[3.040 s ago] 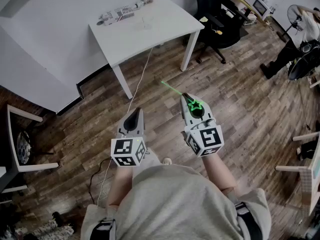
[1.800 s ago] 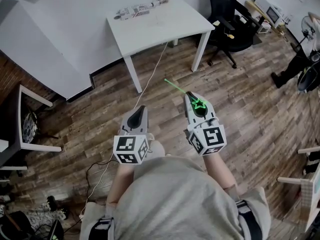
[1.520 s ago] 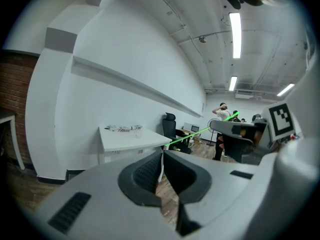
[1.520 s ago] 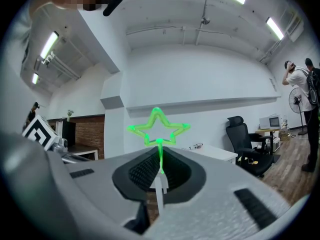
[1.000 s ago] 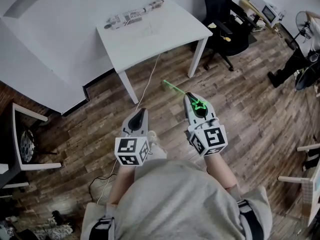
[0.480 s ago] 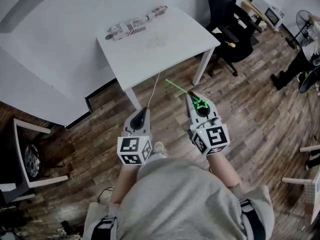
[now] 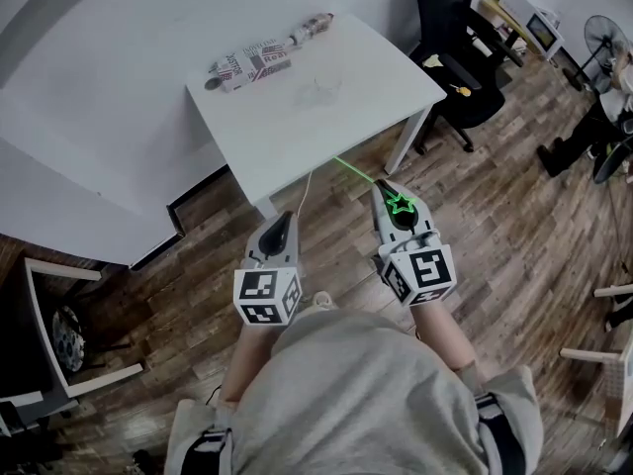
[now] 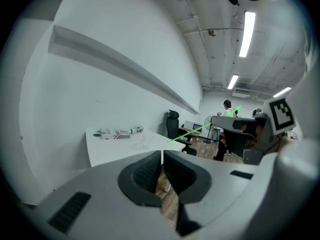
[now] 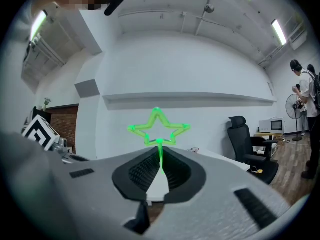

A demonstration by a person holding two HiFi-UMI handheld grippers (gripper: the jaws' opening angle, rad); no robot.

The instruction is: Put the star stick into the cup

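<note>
Table (image 7: 297, 117) nearer than before; right tongs (image 7: 382, 185) clamp star stick (image 7: 400, 205); left tongs (image 7: 283, 219) closed, empty.

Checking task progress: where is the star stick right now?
In the head view, the star stick is clamped in the right hand-held gripper, right of centre, its tip pointing at the white table's near edge.

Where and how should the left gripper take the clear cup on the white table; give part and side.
Take the clear cup across its side wall, mid-height, bringing the left gripper in level from the near table edge. It stands upright with bare tabletop around it, so that side looks open; the patterned tube lies beyond it. Its exact shape is too faint to tell.
</note>
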